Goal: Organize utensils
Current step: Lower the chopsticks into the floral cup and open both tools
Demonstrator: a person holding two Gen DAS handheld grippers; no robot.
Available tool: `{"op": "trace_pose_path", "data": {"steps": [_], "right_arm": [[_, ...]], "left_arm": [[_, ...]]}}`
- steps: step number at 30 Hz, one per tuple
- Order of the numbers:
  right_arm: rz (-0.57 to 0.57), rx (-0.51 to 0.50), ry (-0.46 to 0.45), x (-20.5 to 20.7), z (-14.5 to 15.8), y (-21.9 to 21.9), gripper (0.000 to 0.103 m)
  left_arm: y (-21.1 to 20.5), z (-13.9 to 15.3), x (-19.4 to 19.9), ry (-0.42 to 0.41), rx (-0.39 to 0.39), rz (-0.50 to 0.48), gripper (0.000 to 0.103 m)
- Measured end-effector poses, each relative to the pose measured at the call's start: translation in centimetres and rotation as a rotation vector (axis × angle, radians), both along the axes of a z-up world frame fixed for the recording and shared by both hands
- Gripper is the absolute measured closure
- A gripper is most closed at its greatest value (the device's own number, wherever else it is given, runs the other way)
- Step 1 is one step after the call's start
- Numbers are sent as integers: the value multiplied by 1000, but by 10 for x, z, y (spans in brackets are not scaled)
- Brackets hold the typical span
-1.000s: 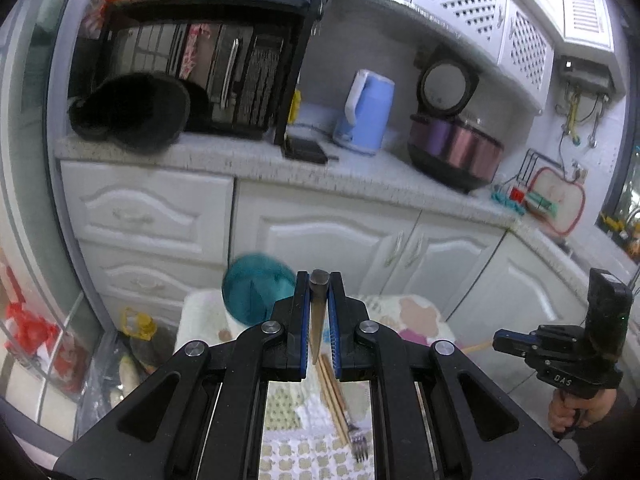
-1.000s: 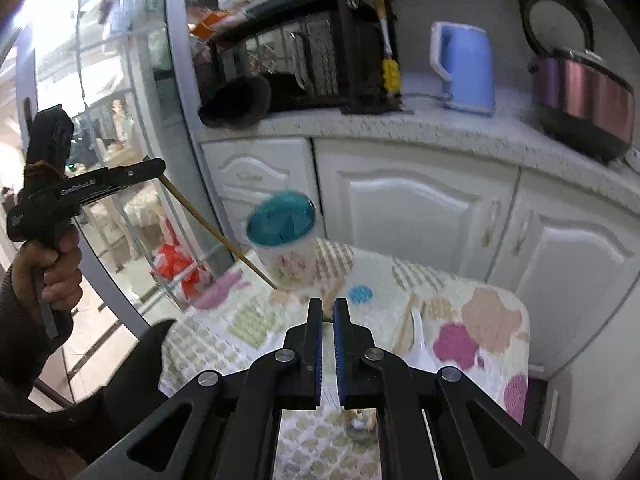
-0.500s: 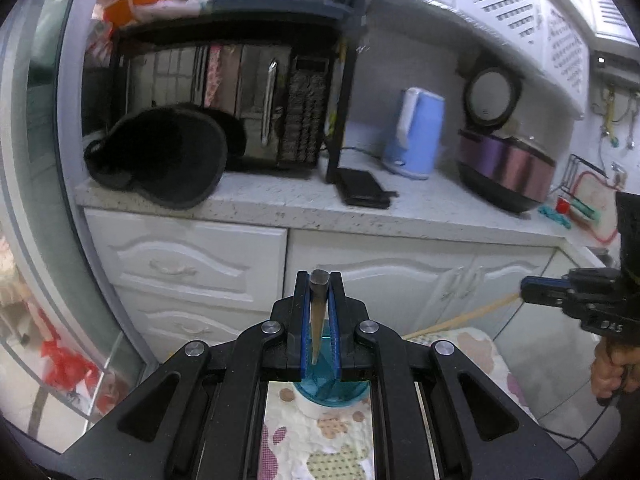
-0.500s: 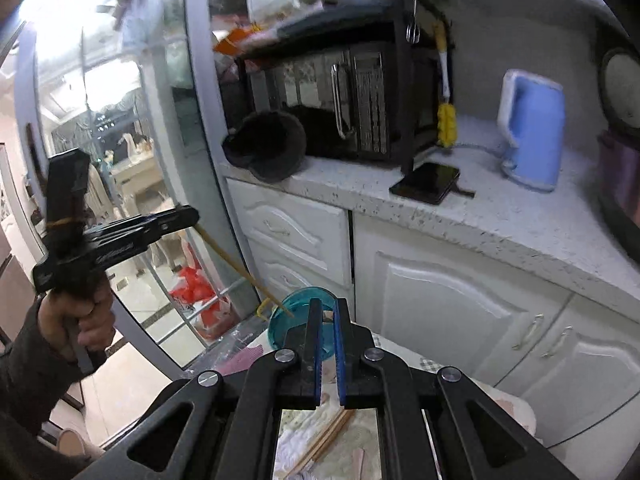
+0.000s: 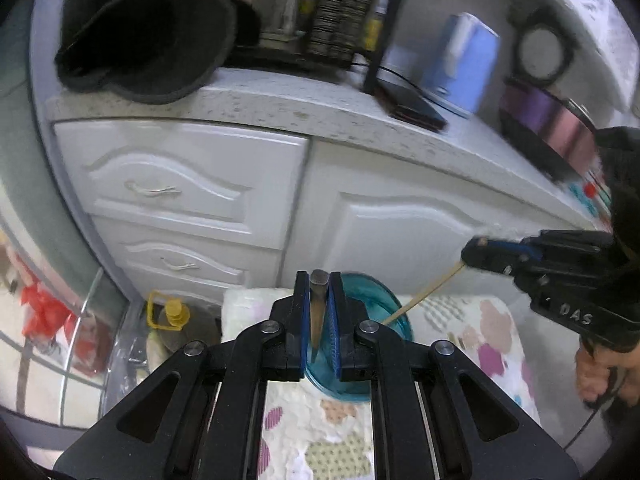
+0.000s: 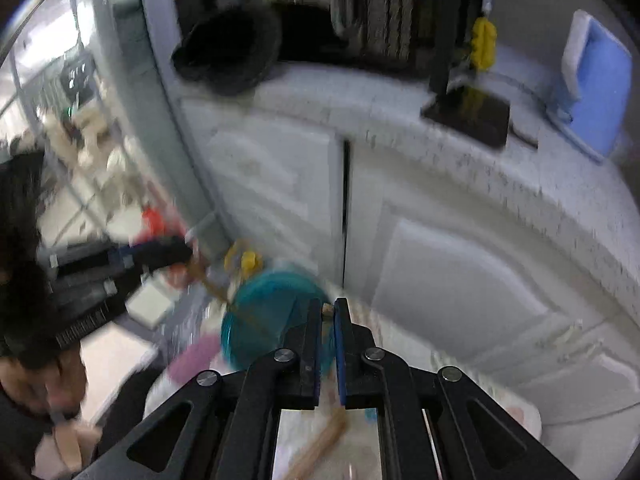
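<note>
Left gripper (image 5: 319,312) jaws pinch a dark brown wooden chopstick (image 5: 318,312), butt end poking out between the blue pads, directly over the round teal translucent holder cup (image 5: 394,320) on the floral-patterned tablecloth (image 5: 492,344). Right gripper (image 6: 328,340) jaws clamp a thin pale wooden chopstick (image 5: 424,294); it slants down with the tip inside the cup's rim. Right wrist view blurred. More wooden chopsticks (image 6: 320,446) lie on the cloth. White cabinet door (image 5: 400,236) behind.
</note>
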State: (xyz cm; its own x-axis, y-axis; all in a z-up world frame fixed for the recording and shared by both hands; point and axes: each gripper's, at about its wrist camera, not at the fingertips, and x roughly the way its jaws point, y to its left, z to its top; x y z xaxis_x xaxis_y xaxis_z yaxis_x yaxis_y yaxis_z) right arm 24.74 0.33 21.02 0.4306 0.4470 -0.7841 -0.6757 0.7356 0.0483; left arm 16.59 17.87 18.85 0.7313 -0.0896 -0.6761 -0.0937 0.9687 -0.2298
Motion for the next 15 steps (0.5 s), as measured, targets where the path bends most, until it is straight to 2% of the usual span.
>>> {"op": "trace_pose_path", "data": {"steps": [1, 3, 6, 9, 11, 14, 15], "right_arm": [[-10, 33, -40, 2, 2, 1, 84], [-50, 79, -79, 4, 3, -2, 68], [-71, 185, -107, -1, 7, -17, 68], [-84, 241, -109, -10, 10, -35, 68], [-103, 266, -112, -20, 10, -55, 67], [-127, 294, -118, -39, 5, -90, 59], [-141, 297, -125, -47, 0, -106, 53]], "left_arm": [[3, 0, 1, -8, -2, 16, 93], [7, 1, 0, -25, -9, 37, 84], [10, 5, -7, -61, 8, 59, 73], [15, 9, -19, -103, 14, 86, 66], [15, 12, -35, -147, 19, 103, 56], [7, 12, -64, -205, 50, 117, 43], [4, 11, -72, -216, 55, 113, 41]]}}
